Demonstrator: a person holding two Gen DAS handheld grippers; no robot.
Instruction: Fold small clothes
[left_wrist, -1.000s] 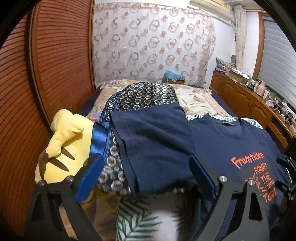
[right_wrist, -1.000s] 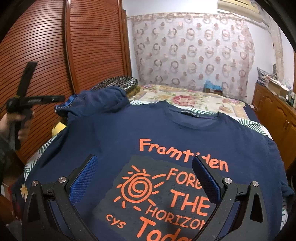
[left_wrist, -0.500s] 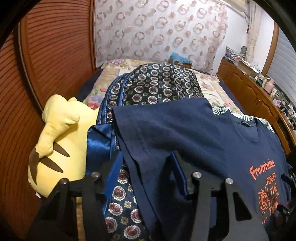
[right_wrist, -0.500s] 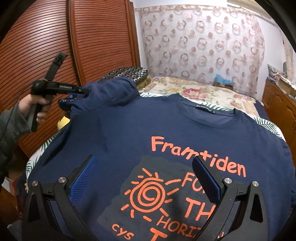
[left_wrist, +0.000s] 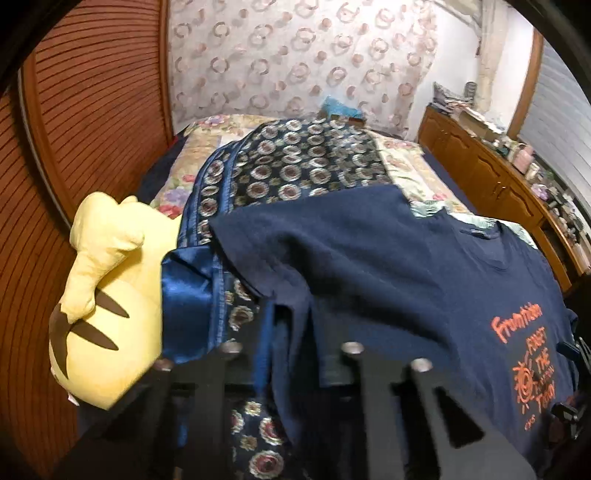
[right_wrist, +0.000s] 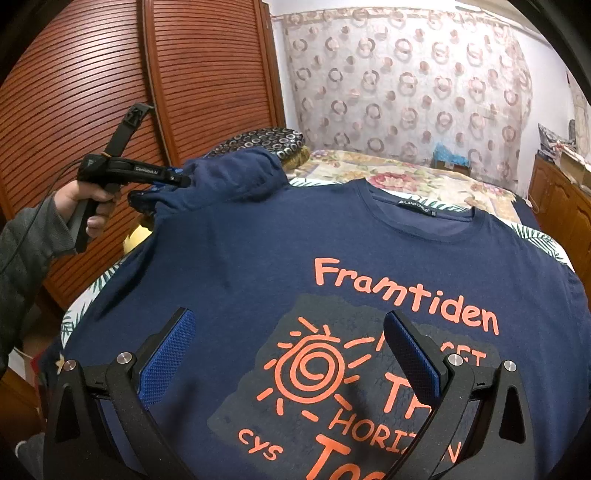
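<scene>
1. Navy cotton fills both views: a T-shirt (right_wrist: 258, 266) lies front-up on the bed (right_wrist: 406, 173), its round collar toward the curtain (right_wrist: 406, 85) and a small label inside the neck.
2. Across its chest runs orange print: "Framtiden", a spiral sun on a grey patch, then "THE HORIZON" lower down, partly cut off by the frame.
3. Its body lies mostly flat, with palm-leaf bedding (right_wrist: 535, 236) showing past the right shoulder.
4. On the person's left, the sleeve (left_wrist: 295, 251) is lifted and bunched, draped over a dark pillow with ring patterns (left_wrist: 295, 173).
5. Beside that pillow sits a yellow plush toy (left_wrist: 107, 295) against the wooden slatted door (right_wrist: 92, 92).
6. From the left wrist view, the left gripper (left_wrist: 288, 332) is nearly closed, pinching the sleeve's hem fold between its fingers; the right wrist view shows the hand (right_wrist: 85, 199) holding it level at the sleeve.
7. Over the printed chest, the right gripper (right_wrist: 288, 354) hovers with its blue pads (right_wrist: 166, 358) spread wide, holding nothing.
</scene>
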